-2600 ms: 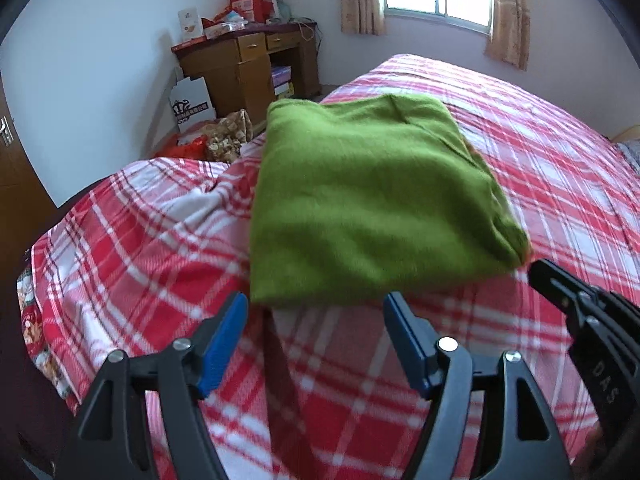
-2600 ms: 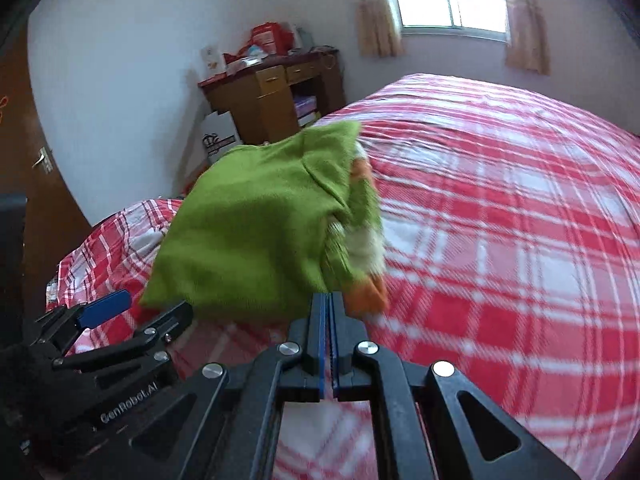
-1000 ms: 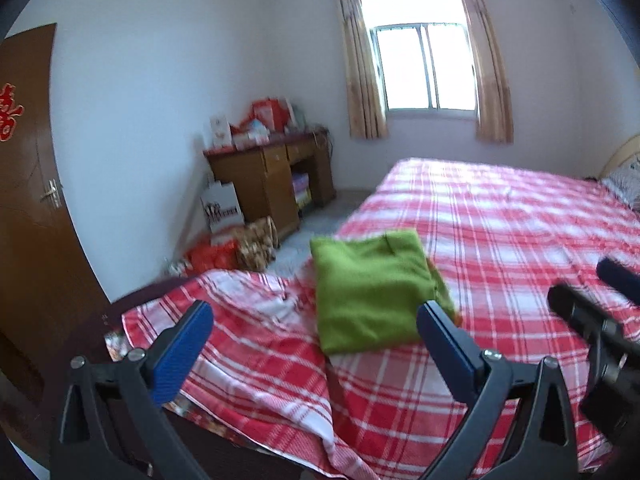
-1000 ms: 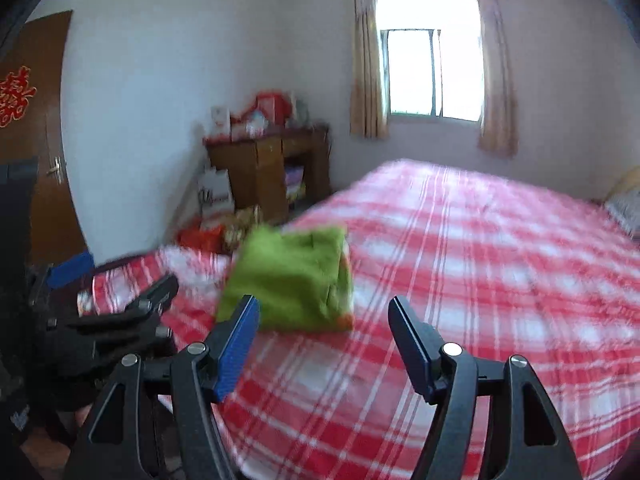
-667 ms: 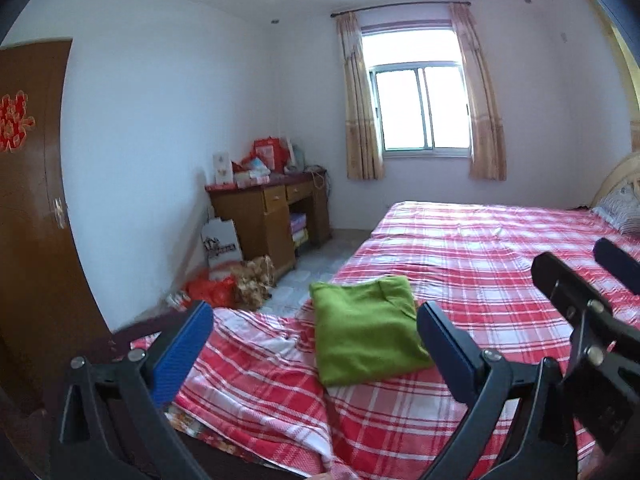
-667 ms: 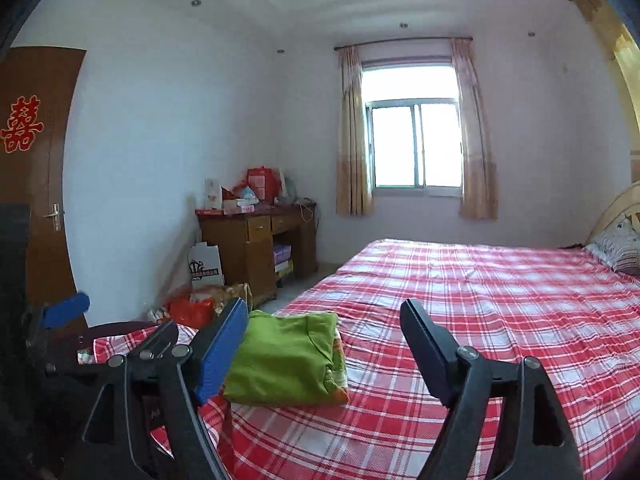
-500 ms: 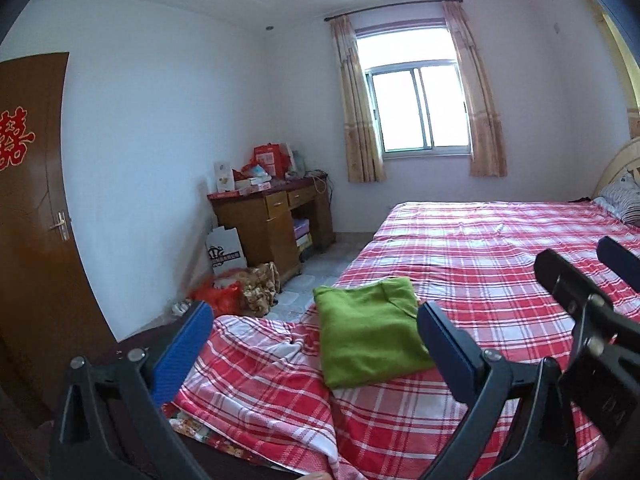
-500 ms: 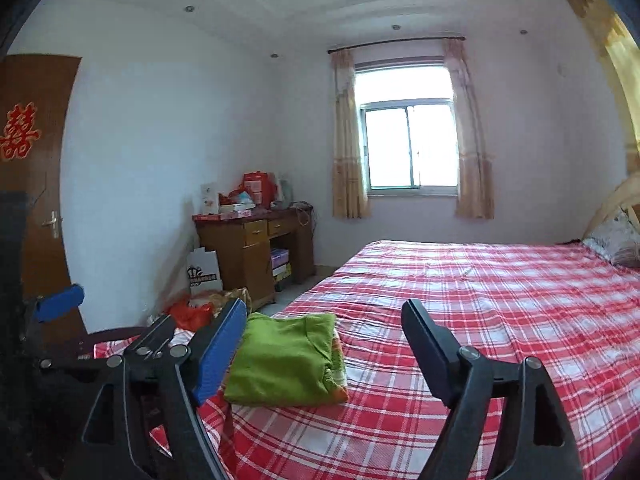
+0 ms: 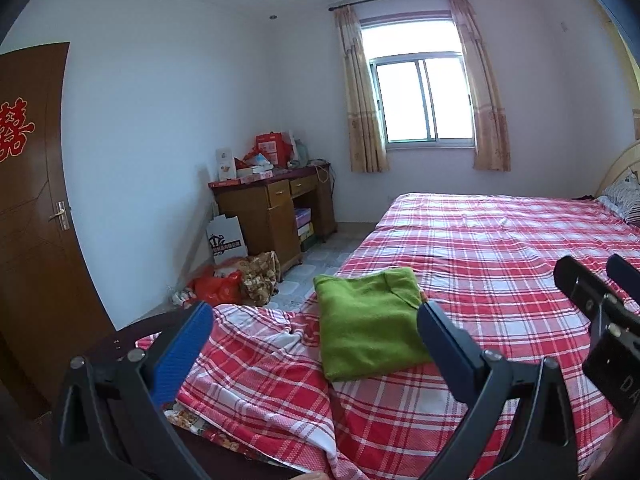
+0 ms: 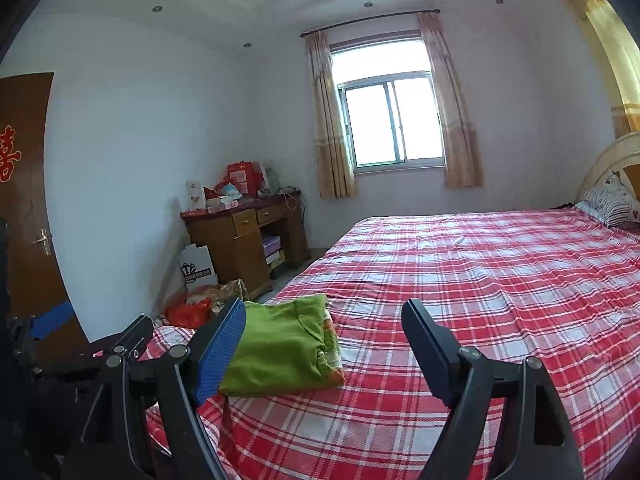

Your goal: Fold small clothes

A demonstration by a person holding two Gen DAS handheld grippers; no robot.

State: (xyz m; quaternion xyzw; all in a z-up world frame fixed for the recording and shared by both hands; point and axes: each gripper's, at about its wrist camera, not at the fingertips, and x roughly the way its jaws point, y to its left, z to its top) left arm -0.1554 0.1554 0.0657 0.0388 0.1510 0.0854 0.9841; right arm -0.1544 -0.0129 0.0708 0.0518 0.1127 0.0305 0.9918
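A folded green garment (image 9: 366, 322) lies near the corner of the bed with the red plaid sheet (image 9: 500, 264). In the right wrist view the garment (image 10: 280, 348) shows an orange and white edge on its right side. My left gripper (image 9: 314, 330) is open and empty, held back from and above the garment. My right gripper (image 10: 324, 334) is open and empty, also back from the garment. The right gripper shows at the right edge of the left wrist view (image 9: 596, 292), and the left gripper at the left edge of the right wrist view (image 10: 92, 328).
A wooden desk (image 9: 276, 212) with boxes on top stands by the left wall. Bags (image 9: 240, 280) lie on the floor beside the bed. A brown door (image 9: 32, 208) is at far left. A pillow (image 10: 612, 200) and headboard are at far right, under a curtained window (image 10: 390, 124).
Both grippers have let go of the garment, opened and pulled far back and up. The garment stays folded on the bed. In the last half second little moved.
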